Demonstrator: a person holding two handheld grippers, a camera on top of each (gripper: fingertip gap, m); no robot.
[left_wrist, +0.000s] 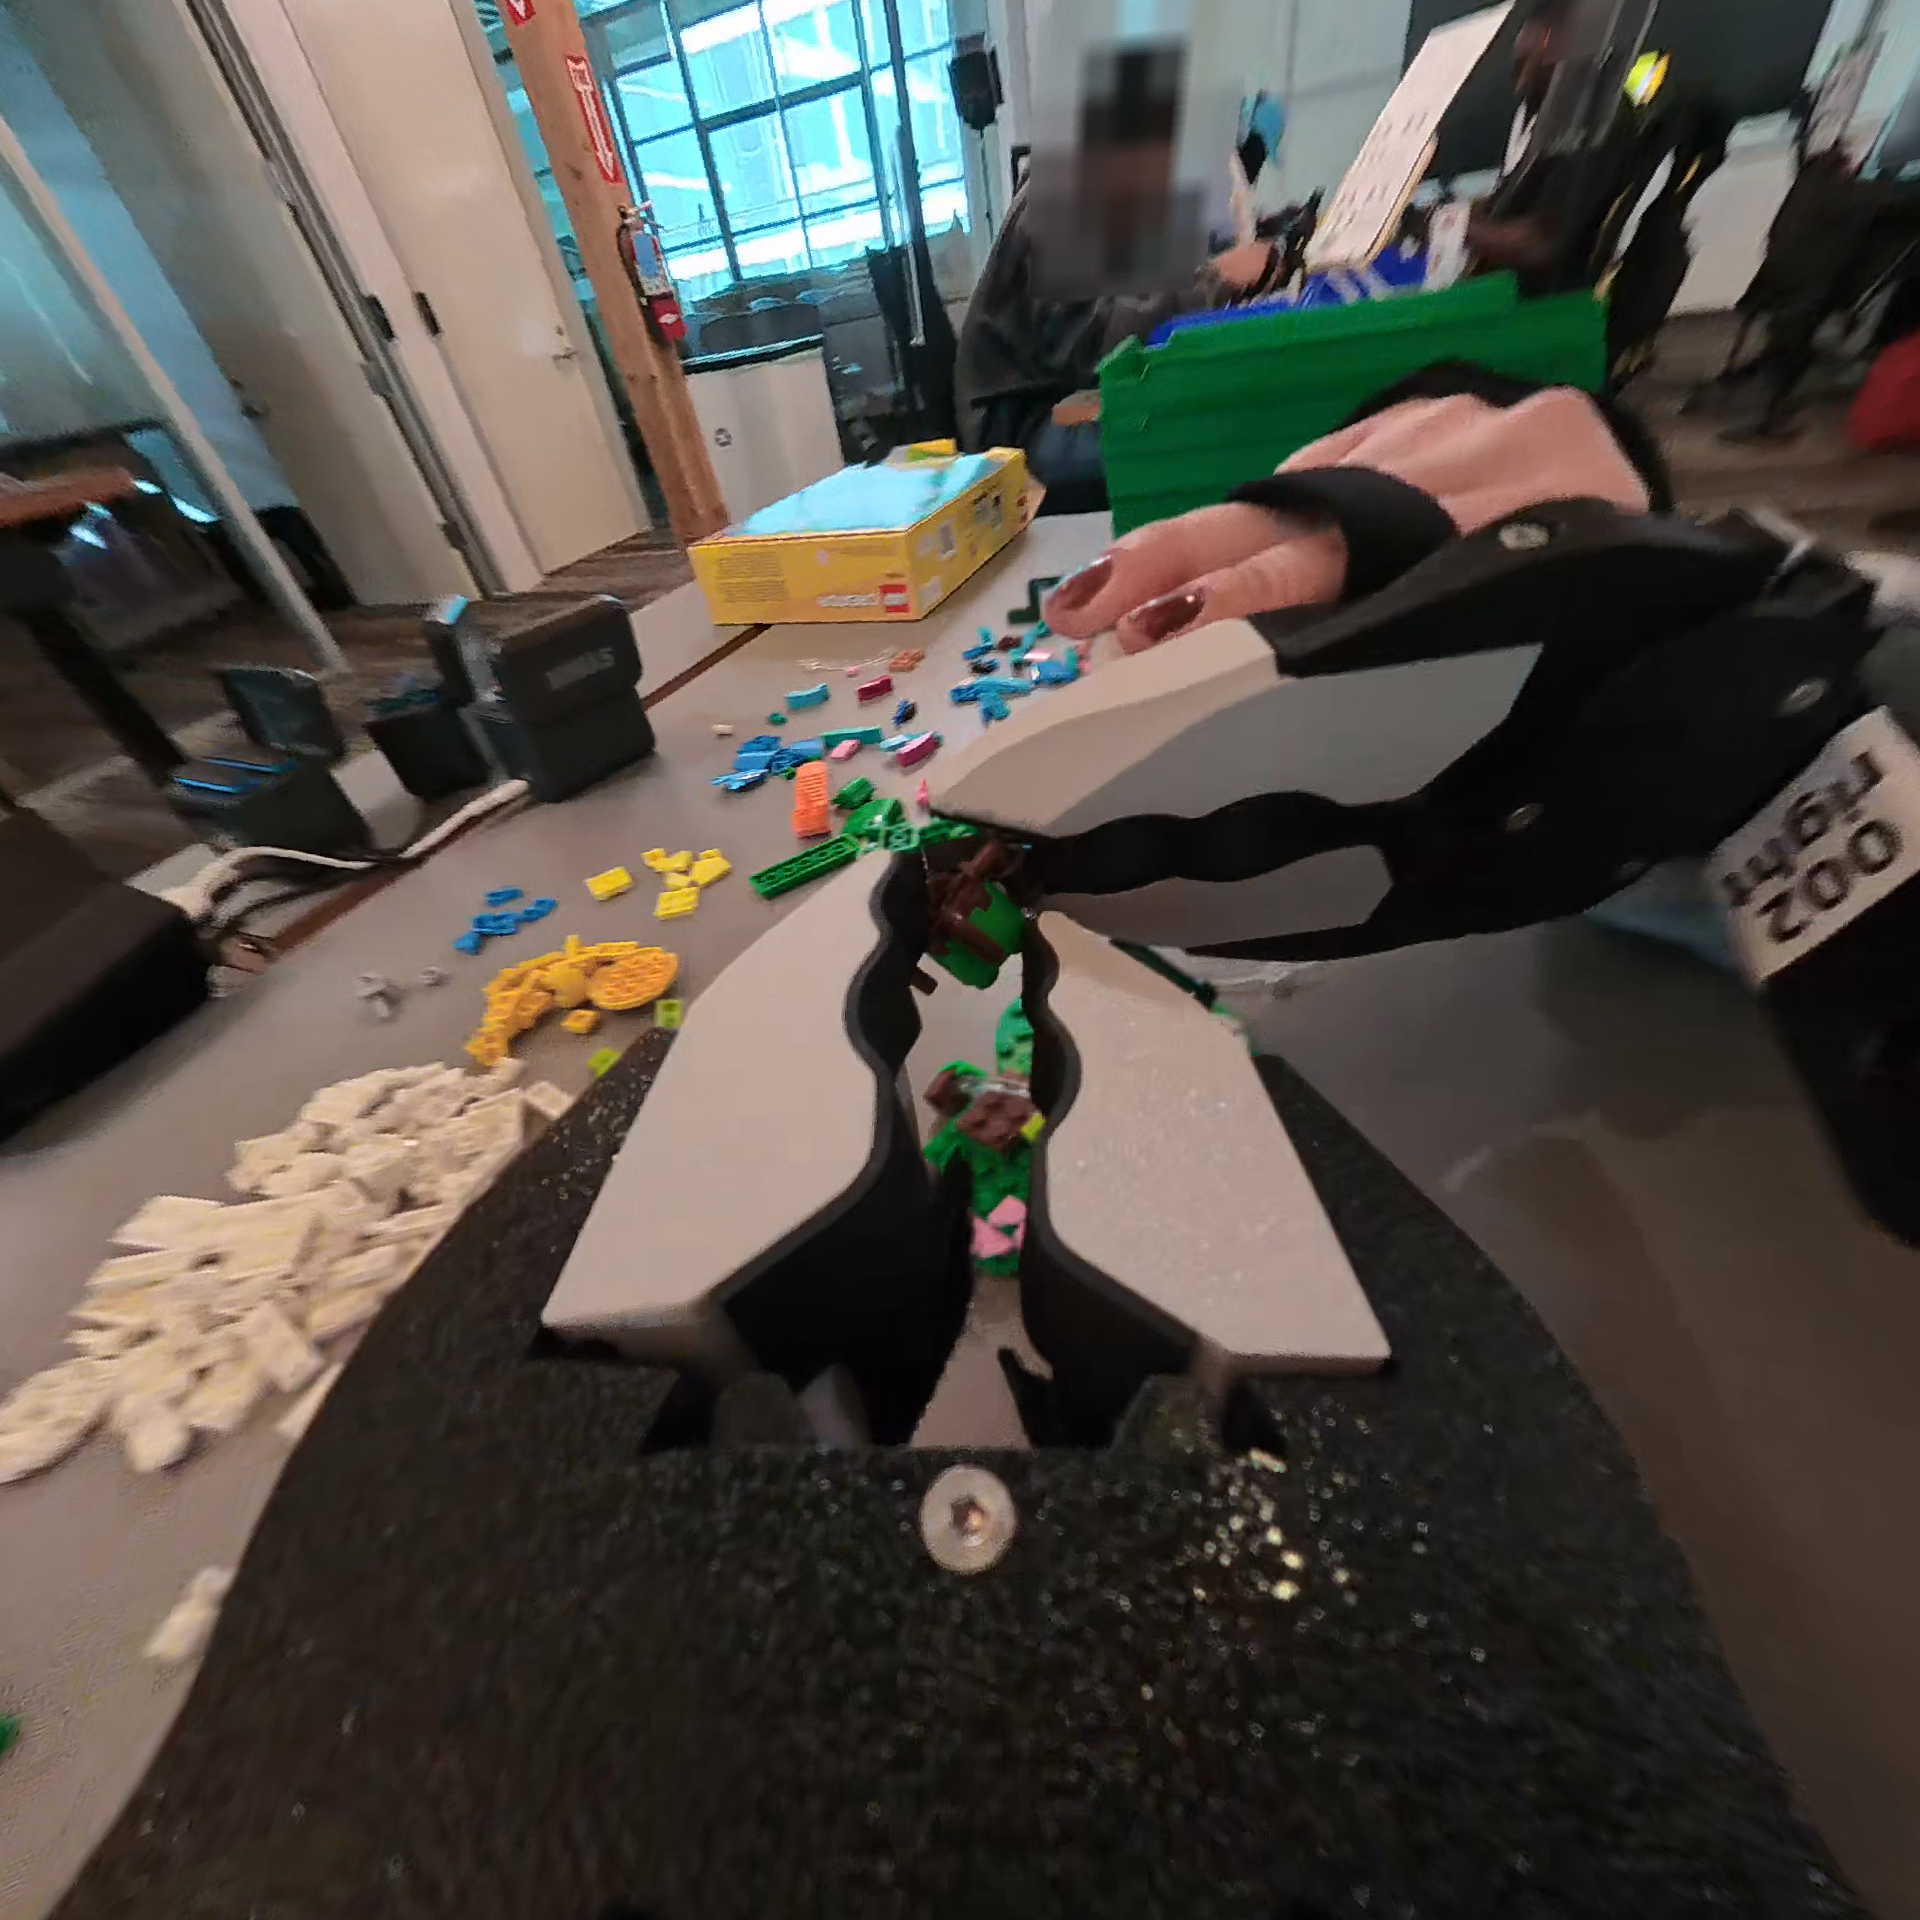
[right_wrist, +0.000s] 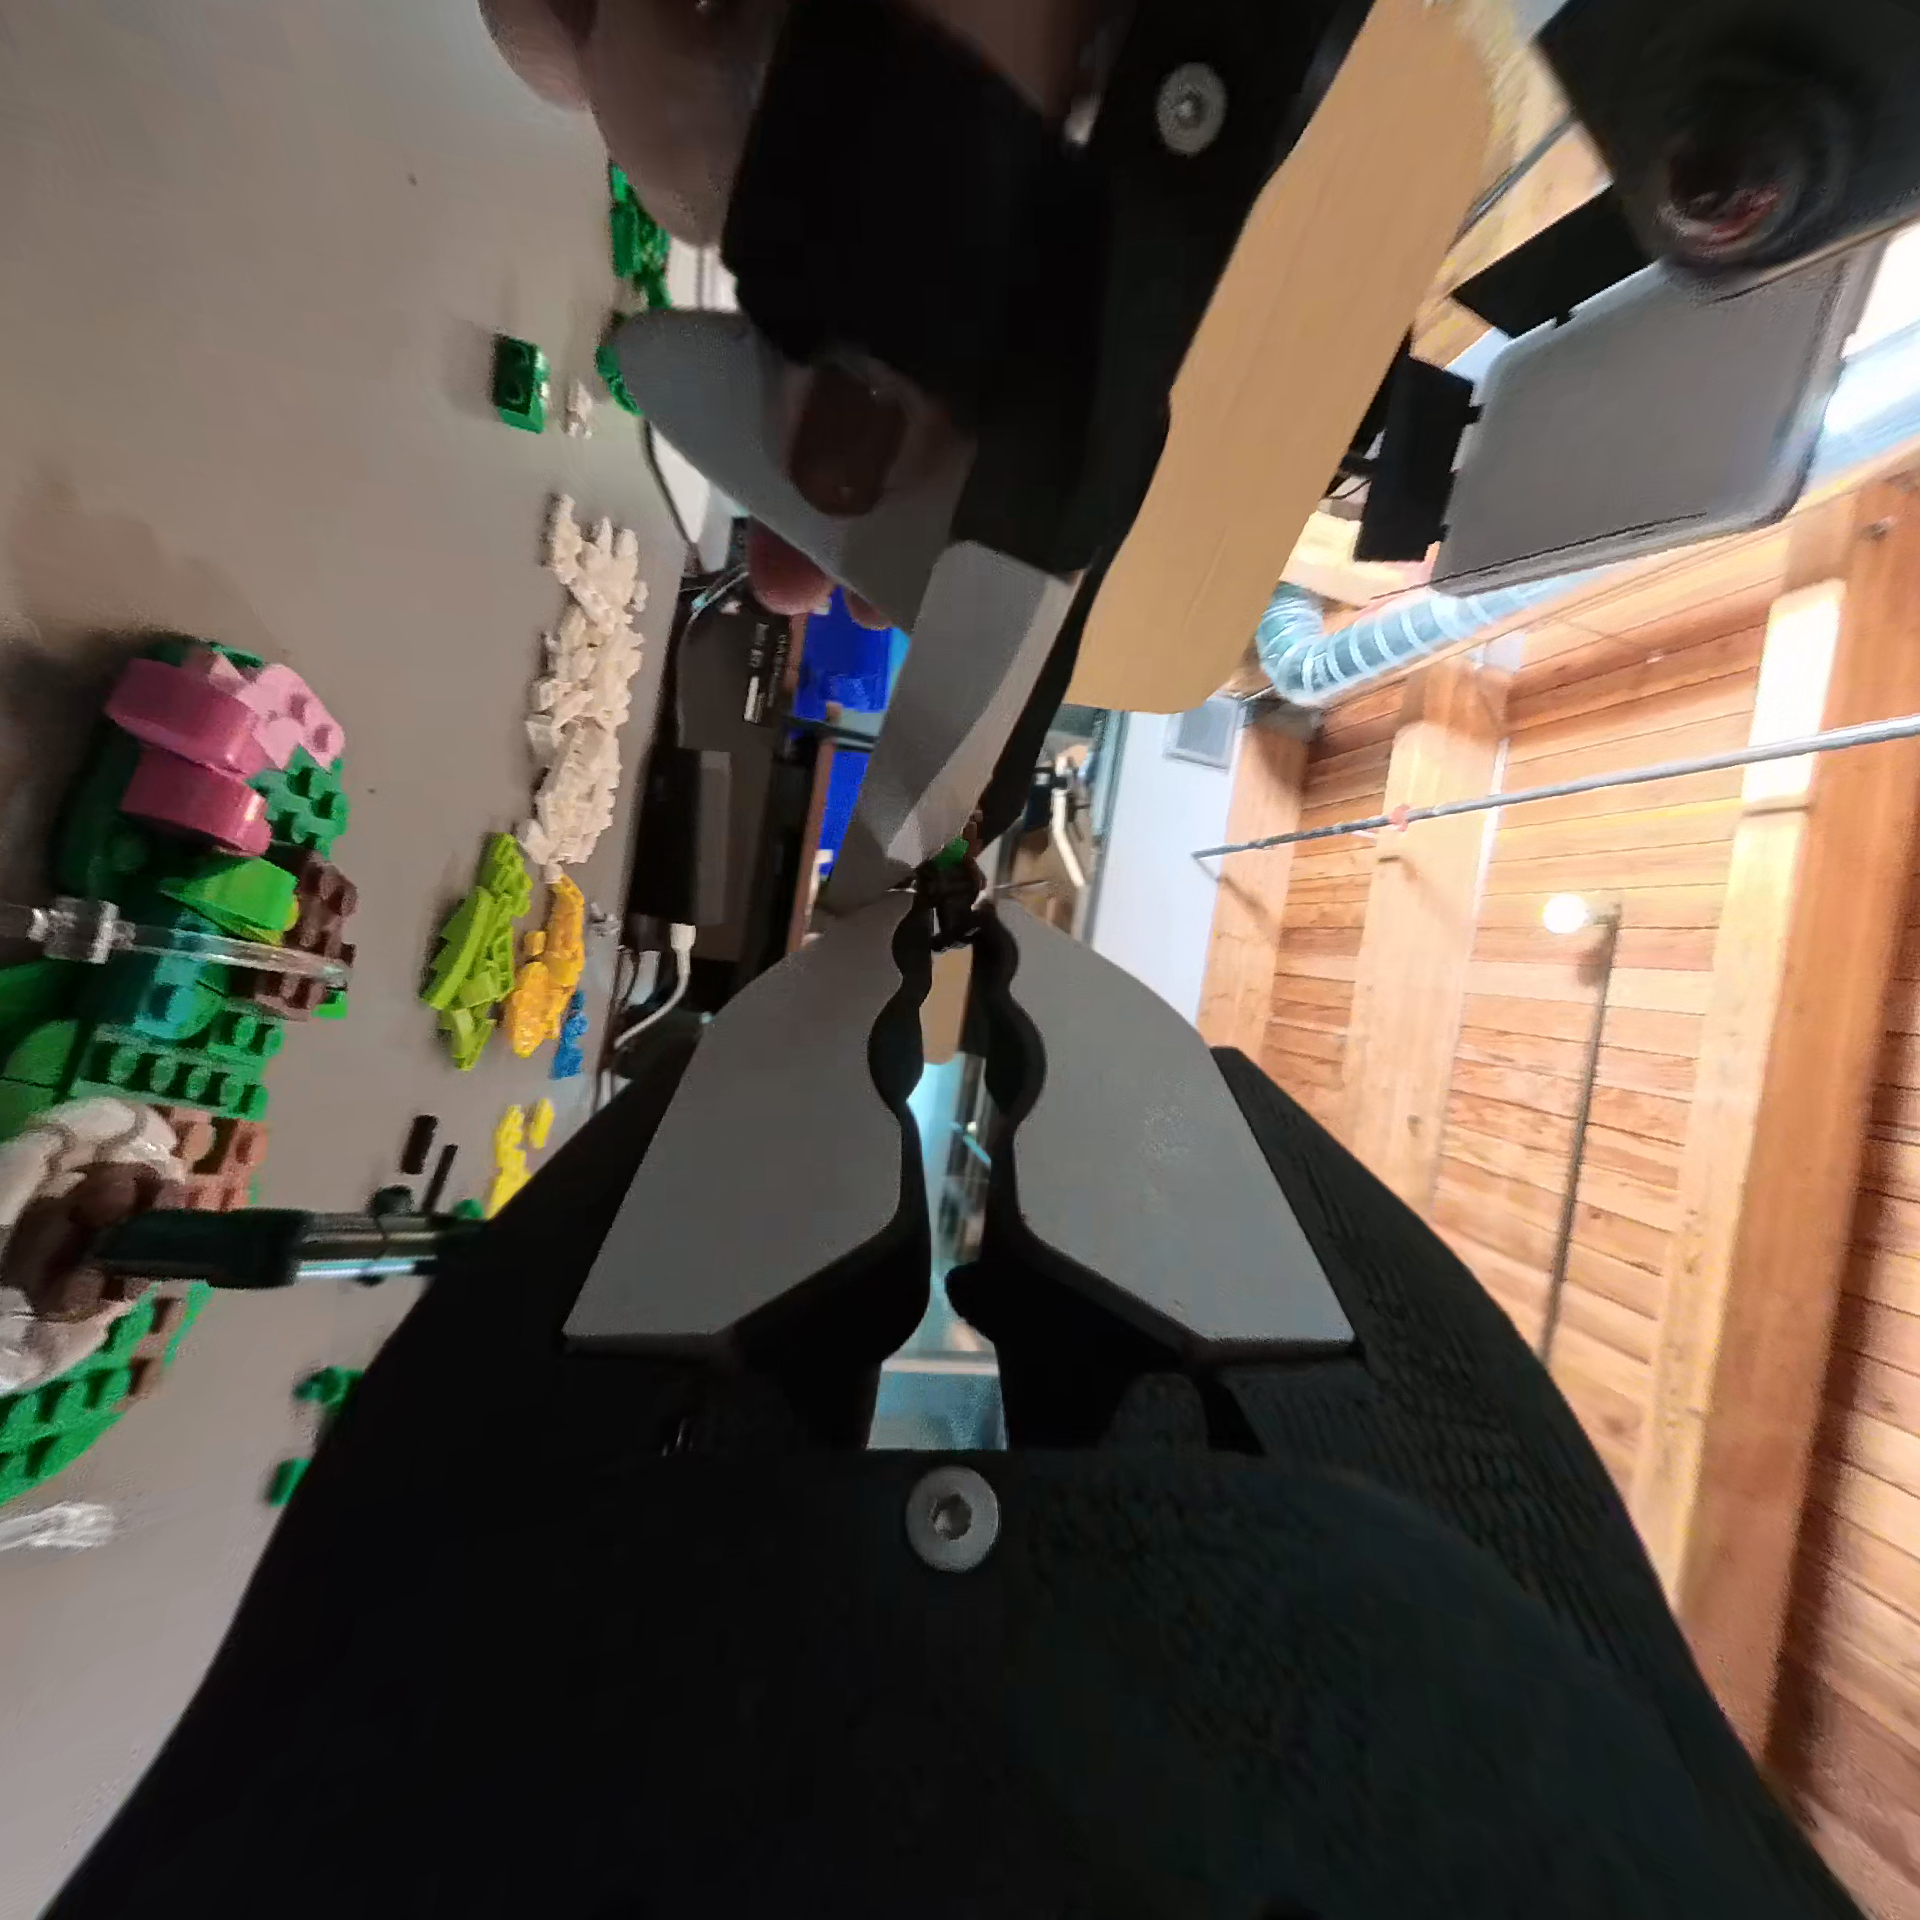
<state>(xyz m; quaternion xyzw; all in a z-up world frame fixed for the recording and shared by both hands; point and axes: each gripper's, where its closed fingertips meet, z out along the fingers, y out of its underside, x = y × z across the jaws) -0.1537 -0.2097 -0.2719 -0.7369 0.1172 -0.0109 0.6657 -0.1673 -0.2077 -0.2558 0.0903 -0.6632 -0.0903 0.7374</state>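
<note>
Left claw (left_wrist: 971, 914): narrowly open, pads pressed on a green-and-brown brick piece (left_wrist: 977, 920)
Right claw (right_wrist: 940, 909): nearly closed, gripping the same piece
Table (left_wrist: 1507, 1091): loose bricks

- A white label (left_wrist: 1813, 847) with dark writing sits on the right gripper's body.
- The yellow box (left_wrist: 862, 551) carries a red logo and print.
- Red signs (left_wrist: 594, 120) hang on the wooden post.

Black speckled tool (left_wrist: 971, 914) bodies, grey fingers (left_wrist: 758, 1122), silver screws, black finger strap (left_wrist: 1340, 530)
</note>
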